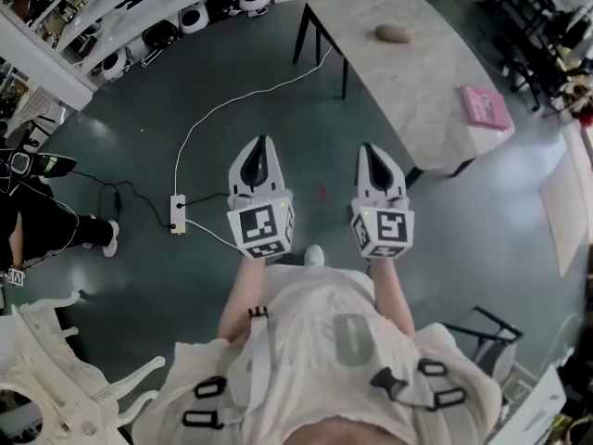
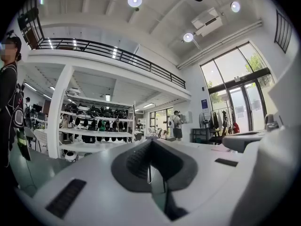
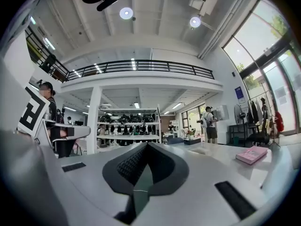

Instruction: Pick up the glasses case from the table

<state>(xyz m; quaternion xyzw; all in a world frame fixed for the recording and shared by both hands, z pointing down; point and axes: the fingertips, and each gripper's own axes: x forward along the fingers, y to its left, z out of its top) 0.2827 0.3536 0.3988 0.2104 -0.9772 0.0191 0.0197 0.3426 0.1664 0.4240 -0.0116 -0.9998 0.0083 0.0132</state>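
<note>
The glasses case (image 1: pixel 393 33), a brownish oval, lies far off on the pale marble-top table (image 1: pixel 417 72) at the upper right of the head view. Both grippers hover side by side over the dark floor, well short of the table. My left gripper (image 1: pixel 259 146) has its jaws pressed together with nothing between them; in the left gripper view its tips (image 2: pixel 150 142) meet. The tips of my right gripper (image 1: pixel 372 151) also come to a closed point, empty, as the right gripper view confirms (image 3: pixel 146 145). Neither gripper view shows the case.
A pink book (image 1: pixel 485 107) (image 3: pixel 252 155) lies near the table's near end. On the floor, a white power strip (image 1: pixel 177 213) with cables. A person (image 1: pixel 37 221) stands at the left. Shelving with helmets (image 1: pixel 185 12) lines the far left; a black frame (image 1: pixel 486 327) stands at the lower right.
</note>
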